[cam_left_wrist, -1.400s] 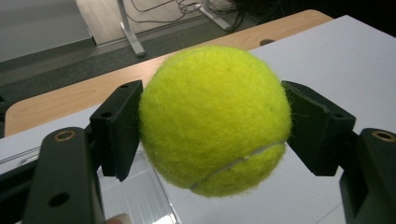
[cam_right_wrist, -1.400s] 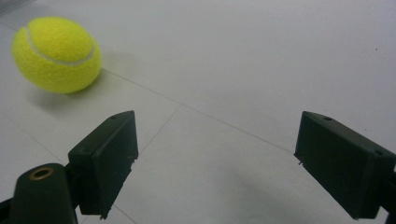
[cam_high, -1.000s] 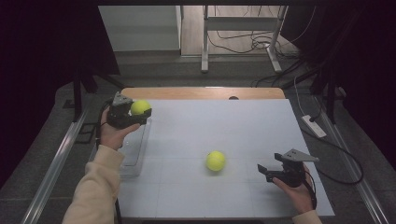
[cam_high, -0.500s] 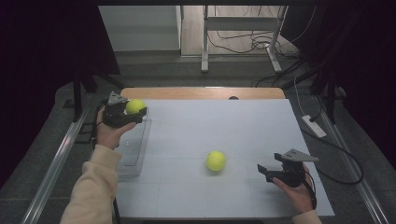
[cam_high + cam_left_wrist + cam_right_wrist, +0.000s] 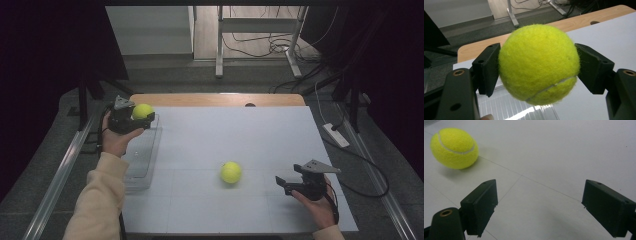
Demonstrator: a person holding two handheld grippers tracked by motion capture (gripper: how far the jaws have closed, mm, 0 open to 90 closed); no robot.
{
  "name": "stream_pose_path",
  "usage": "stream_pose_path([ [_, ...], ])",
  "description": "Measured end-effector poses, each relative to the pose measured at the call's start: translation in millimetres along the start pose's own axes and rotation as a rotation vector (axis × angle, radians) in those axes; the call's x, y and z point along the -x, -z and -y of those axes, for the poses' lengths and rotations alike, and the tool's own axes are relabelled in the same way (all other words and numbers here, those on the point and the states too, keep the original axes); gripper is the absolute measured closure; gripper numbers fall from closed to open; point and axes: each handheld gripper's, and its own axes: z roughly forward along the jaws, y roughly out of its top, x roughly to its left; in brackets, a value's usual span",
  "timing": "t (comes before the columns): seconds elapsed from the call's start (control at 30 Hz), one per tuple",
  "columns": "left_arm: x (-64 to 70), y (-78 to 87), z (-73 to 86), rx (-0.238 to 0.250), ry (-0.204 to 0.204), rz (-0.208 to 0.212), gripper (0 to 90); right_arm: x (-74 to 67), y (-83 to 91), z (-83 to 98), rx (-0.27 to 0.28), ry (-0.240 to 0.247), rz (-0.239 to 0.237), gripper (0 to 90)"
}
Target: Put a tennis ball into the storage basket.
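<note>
Left gripper clamped on tennis ball above clear tray, apparently empty. Right gripper spread wide near second ball.

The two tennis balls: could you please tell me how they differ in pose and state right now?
The held ball is clamped between the left gripper's jaws, above the clear tray at the table's left edge; the loose ball rests on the white tabletop, touched by nothing. The right gripper sits open beside the loose ball, apart from it. Both are fuzzy yellow-green with a white seam.
</note>
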Motion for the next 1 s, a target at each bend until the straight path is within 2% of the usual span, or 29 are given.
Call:
stream_pose_path([
  [0.5, -18.9, -2.2, -3.3, -0.016, 0.023, -0.053, 26.8, 0.7, -0.1, 0.4, 0.000, -0.003, 0.001, 13.2],
  [1.0, -30.1, -3.6, -3.4, -0.029, 0.034, -0.083, 26.8, 1.3, -0.1, 0.5, 0.000, -0.006, 0.003, 13.2],
])
